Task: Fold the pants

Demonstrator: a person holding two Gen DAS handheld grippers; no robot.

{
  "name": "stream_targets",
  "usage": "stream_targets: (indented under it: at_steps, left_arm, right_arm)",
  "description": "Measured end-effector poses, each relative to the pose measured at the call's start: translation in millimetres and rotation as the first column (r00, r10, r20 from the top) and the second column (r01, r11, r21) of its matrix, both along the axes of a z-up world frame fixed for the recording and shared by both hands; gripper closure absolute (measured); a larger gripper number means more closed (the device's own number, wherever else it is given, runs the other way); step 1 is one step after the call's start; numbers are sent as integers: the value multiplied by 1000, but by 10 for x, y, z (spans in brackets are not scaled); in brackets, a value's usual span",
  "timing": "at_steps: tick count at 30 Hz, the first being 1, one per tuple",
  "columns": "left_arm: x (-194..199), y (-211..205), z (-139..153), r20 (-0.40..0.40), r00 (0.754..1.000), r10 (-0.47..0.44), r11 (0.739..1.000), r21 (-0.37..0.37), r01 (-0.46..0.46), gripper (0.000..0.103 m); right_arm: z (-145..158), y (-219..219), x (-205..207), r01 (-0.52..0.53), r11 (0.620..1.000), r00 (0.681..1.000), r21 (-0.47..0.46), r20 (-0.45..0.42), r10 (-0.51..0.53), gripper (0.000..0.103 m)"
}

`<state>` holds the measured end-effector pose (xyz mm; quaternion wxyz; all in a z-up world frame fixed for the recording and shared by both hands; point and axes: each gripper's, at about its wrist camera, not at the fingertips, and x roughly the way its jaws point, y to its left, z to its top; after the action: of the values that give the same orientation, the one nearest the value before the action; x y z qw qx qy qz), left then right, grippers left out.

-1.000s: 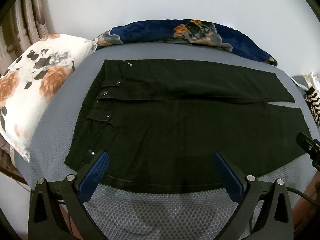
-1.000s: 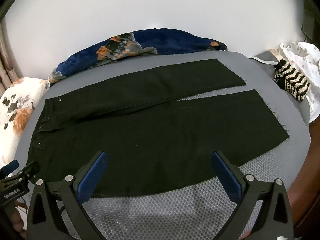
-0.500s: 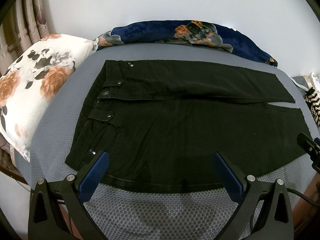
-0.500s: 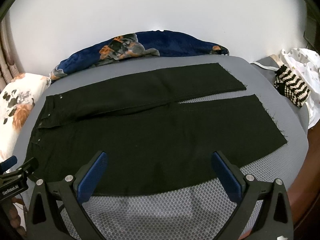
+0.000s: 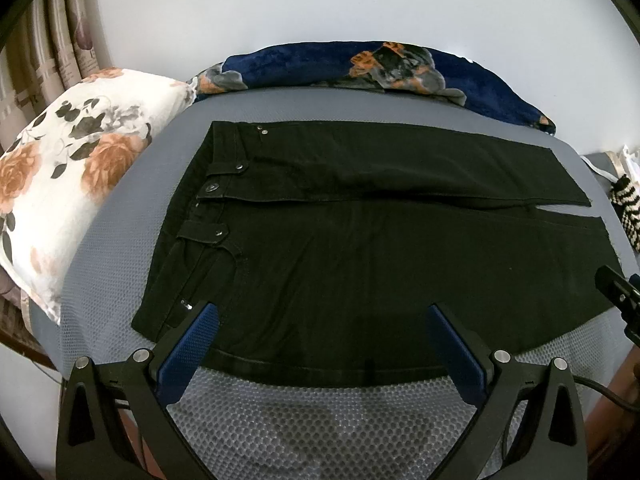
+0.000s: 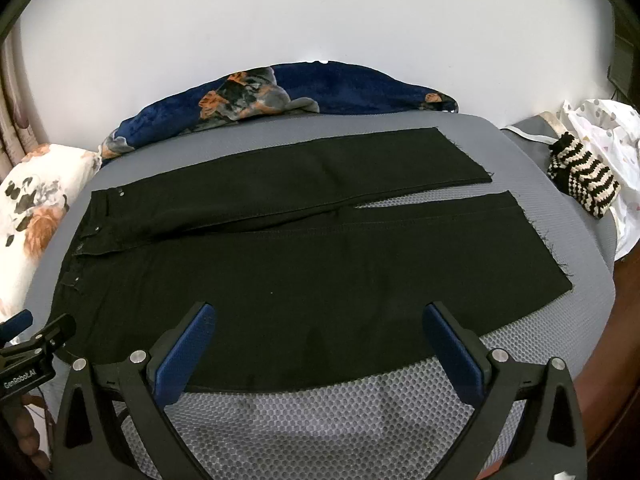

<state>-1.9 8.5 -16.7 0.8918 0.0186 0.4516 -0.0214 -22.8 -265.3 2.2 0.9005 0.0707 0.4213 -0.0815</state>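
Black pants (image 5: pixel 360 240) lie flat on a grey mesh surface (image 5: pixel 320 420), waistband to the left and both legs running right, slightly parted at the hems (image 6: pixel 420 200). My left gripper (image 5: pixel 320 320) hovers open over the near edge of the pants by the waist and hip, with nothing between its blue pads. My right gripper (image 6: pixel 320 320) is open too, above the near leg's lower edge. Each gripper shows at the rim of the other's view: the right gripper (image 5: pixel 618 292) and the left gripper (image 6: pixel 28 344).
A floral white pillow (image 5: pixel 68 184) lies left of the waistband. A navy floral blanket (image 5: pixel 360 64) is bunched along the far edge by the white wall. A striped knitted item (image 6: pixel 582 182) and white spotted cloth (image 6: pixel 608 132) sit at the right.
Both views have shifted slightly, so the pants sit a little differently in frame. The pants lie as before and both grippers stay open.
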Motion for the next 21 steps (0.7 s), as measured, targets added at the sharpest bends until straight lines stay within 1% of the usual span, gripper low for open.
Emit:
stream_targets:
  at_steps: [10, 21]
  left_arm:
    - [1, 25, 34, 3, 1000, 4, 1000, 6, -4, 1]
    - [84, 62, -23, -7, 1000, 15, 1000, 10, -15, 1]
  right_arm:
    - [-1, -6, 13, 1, 1000, 1000, 4, -1, -1, 0]
    - [-2, -8, 120, -3, 1000, 1000, 2, -8, 3, 0]
